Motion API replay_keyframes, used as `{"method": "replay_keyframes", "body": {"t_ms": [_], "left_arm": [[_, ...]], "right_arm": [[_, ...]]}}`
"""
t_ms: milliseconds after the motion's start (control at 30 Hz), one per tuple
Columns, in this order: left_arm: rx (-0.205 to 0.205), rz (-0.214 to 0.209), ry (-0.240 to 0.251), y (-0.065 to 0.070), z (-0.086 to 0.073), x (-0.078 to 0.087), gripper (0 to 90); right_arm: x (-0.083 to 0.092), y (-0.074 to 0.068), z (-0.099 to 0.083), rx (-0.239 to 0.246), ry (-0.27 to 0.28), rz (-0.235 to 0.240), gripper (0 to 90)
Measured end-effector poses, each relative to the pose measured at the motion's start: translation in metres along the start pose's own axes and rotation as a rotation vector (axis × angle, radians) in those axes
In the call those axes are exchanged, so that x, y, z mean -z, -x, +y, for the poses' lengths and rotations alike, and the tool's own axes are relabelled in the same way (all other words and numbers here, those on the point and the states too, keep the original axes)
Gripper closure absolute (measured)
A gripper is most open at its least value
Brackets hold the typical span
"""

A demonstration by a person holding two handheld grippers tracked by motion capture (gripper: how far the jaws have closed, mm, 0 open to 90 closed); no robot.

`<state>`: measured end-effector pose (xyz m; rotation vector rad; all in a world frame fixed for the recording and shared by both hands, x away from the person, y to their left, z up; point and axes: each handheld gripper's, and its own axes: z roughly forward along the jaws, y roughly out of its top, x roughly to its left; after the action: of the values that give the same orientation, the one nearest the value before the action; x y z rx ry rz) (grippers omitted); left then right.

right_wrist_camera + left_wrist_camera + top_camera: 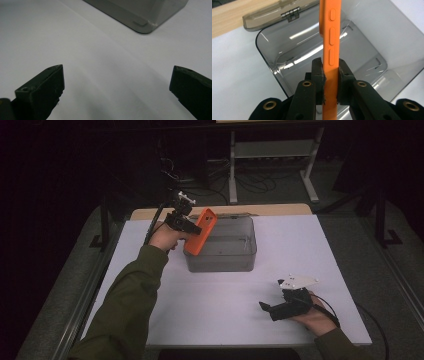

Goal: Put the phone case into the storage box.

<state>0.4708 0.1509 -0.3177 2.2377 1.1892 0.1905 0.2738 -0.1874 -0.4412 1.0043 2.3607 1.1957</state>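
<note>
My left gripper point(194, 228) is shut on an orange phone case point(200, 232), held on edge over the left rim of a clear grey plastic box point(234, 261). In the left gripper view the orange phone case point(330, 50) stands upright between the pads point(319, 72) of my left gripper point(330, 75), its side buttons facing me, above the open box point(362, 42). My right gripper point(265, 306) rests low at the table's front right, open, jaws pointing left. In the right gripper view my right gripper point(117, 82) has its jaws wide apart with nothing between them.
The box's hinged lid point(277, 13) lies folded back behind it. A white sheet point(280, 245) covers the table, with a wooden strip point(270, 209) at the far edge. One corner of the box point(145, 22) lies ahead of the right gripper. Beyond the table are a metal stand point(272, 150) and cables.
</note>
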Motion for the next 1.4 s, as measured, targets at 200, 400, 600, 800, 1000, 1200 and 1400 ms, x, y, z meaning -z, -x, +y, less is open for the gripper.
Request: {"method": "replay_keyframes", "body": {"t_ms": [200, 400, 600, 800, 1000, 1200, 1400], "left_arm": [[0.031, 0.018, -0.029, -0.001, 0.005, -0.004, 79.3], [0.059, 0.035, -0.055, -0.002, 0.006, -0.010, 79.3], [0.100, 0.038, -0.086, -0.004, 0.008, -0.017, 79.3], [0.132, 0.048, -0.114, -0.005, 0.010, -0.022, 79.3], [0.148, 0.074, -0.158, -0.006, 0.011, -0.027, 79.3], [0.169, 0.093, -0.198, -0.007, 0.010, -0.035, 79.2], [0.192, 0.114, -0.236, -0.006, 0.009, -0.043, 79.2]], "right_arm": [[0.000, 0.000, 0.000, -0.001, 0.001, 0.000, 0.0], [0.000, 0.000, 0.000, 0.002, 0.002, 0.002, 0.0], [0.000, 0.000, 0.000, 0.001, 0.003, 0.002, 0.0], [0.000, -0.001, 0.000, 0.001, 0.005, 0.004, 0.0], [0.001, -0.001, 0.001, -0.003, 0.014, 0.009, 0.0], [0.002, -0.002, 0.002, -0.004, 0.023, 0.020, 0.0], [0.002, -0.003, 0.002, 0.003, 0.027, 0.025, 0.0]]}}
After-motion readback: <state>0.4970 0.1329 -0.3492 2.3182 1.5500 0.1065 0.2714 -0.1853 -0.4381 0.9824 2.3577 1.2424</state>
